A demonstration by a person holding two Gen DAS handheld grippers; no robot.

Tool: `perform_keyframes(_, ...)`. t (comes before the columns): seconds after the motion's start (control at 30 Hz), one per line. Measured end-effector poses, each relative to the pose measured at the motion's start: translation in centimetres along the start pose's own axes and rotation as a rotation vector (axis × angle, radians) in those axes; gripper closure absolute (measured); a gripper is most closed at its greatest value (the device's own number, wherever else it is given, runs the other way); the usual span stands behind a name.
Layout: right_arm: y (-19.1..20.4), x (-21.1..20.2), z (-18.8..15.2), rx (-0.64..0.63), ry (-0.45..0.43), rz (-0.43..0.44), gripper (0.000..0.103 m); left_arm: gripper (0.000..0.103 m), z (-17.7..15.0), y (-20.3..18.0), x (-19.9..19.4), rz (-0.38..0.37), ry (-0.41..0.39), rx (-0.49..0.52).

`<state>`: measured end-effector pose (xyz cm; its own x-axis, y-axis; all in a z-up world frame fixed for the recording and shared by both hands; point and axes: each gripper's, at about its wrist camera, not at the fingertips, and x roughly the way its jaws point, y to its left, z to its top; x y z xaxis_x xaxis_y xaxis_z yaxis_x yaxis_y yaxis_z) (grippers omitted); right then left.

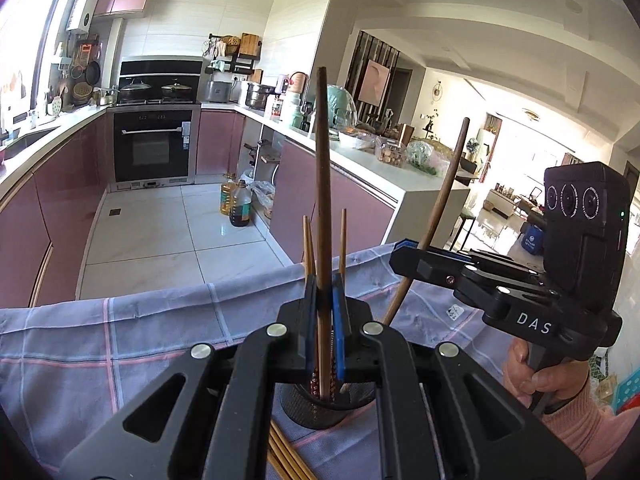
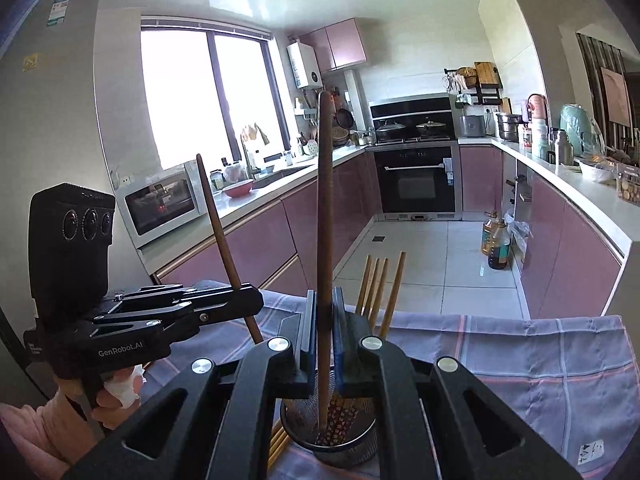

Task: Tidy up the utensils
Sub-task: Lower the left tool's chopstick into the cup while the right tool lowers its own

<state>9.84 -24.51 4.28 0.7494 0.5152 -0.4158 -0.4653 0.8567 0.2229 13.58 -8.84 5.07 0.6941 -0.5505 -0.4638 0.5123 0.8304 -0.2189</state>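
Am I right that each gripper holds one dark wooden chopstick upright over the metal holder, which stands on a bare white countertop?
Not quite: the holder stands on a purple checked cloth, as the right wrist view shows. The rest holds: the left gripper and right gripper each grip a dark chopstick over it.

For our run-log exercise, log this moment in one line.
left tool: shut on dark chopstick | right tool: shut on second chopstick | both over holder | phase: inserting
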Motion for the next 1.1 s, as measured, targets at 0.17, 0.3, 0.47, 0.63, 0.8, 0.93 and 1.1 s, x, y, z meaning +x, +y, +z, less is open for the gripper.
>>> perform_keyframes(0.17,-0.3,1.1,-0.9,0.006,0.059,-0.003,0.097,0.095,-0.5,0.3,1.2,0.011,0.055,0.009)
perform_keyframes(0.3,-0.5,2.3,-1.6,0.02,0.111,-0.002,0.097,0.095,-0.9,0.0,1.8,0.021,0.099,0.034)
perform_keyframes(0.47,-1.2,3.3,-2.0,0.039,0.153,-0.007,0.097,0.095,-1.1,0.3,2.7,0.019,0.143,0.049)
perform_keyframes(0.63,-1.6,4.0,-2.3,0.057,0.174,-0.012,0.097,0.095,-1.2,1.2,4.3,0.02,0.188,0.036)
perform_keyframes(0.8,-2.3,5.0,-2.6,0.088,0.186,-0.028,0.096,0.095,-1.1,1.7,5.9,0.029,0.208,0.026)
perform_keyframes(0.93,-2.9,5.1,-2.9,0.112,0.188,-0.03,0.096,0.095,-1.0,1.9,6.7,0.029,0.212,0.017)
perform_keyframes(1.1,-2.6,4.7,-3.1,0.117,0.177,-0.026,0.095,0.095,-1.2,2.0,6.8,0.03,0.205,0.016)
